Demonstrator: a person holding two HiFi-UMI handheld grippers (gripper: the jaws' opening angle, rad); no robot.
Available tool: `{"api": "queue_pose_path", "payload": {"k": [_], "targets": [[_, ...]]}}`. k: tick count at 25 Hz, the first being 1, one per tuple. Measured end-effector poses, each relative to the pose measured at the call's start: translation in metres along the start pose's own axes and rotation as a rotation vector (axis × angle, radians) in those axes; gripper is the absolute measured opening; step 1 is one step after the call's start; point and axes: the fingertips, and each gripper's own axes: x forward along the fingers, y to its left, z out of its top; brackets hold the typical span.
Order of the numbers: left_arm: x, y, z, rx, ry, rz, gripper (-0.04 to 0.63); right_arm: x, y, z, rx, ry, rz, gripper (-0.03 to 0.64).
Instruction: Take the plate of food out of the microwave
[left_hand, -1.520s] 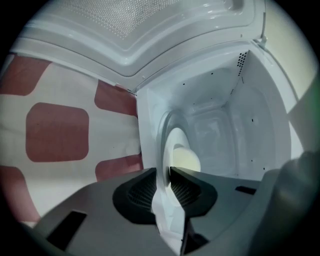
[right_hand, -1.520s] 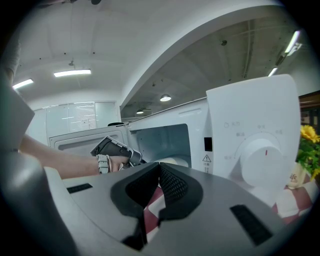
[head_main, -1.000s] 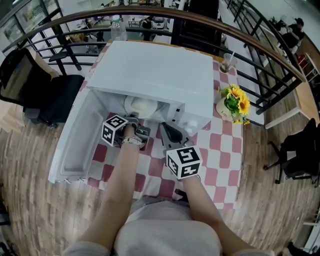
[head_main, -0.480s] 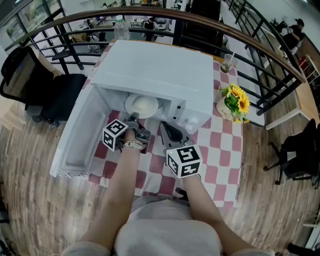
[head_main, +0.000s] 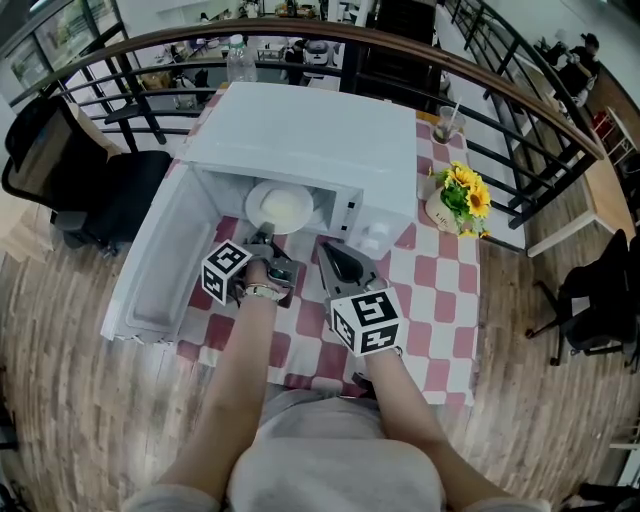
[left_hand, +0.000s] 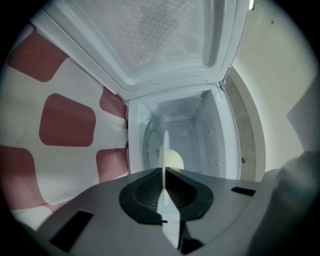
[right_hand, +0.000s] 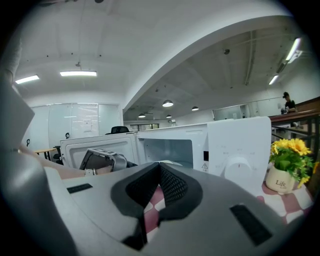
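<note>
The white microwave (head_main: 310, 140) stands on the checked table with its door (head_main: 150, 270) swung open to the left. A white plate (head_main: 280, 207) with a pale mound of food sticks halfway out of the cavity. My left gripper (head_main: 268, 243) is shut on the plate's near rim. In the left gripper view the plate (left_hand: 164, 145) shows edge-on between the pads of the left gripper (left_hand: 165, 172), with the food (left_hand: 175, 161) behind. My right gripper (head_main: 335, 258) hovers shut and empty just right of the plate, in front of the control panel (right_hand: 235, 145).
A flower pot (head_main: 455, 205) stands right of the microwave, with a cup and straw (head_main: 447, 122) behind it. A bottle (head_main: 238, 58) is at the table's far edge. The red-and-white tablecloth (head_main: 430, 300) spreads in front. A railing and a black chair (head_main: 60, 170) lie beyond.
The plate has slid out of the cavity toward me, drawn by the left gripper, which pulled back and rose a little. The right gripper has hardly shifted.
</note>
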Motion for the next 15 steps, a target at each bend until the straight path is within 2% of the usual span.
{"api": "queue_pose_path", "payload": {"k": [15], "targets": [[-0.049, -0.020, -0.019, 0.013, -0.031, -0.063, 0.017, -0.047, 0.016, 0.015, -0.049, -0.055, 0.024, 0.023]]}}
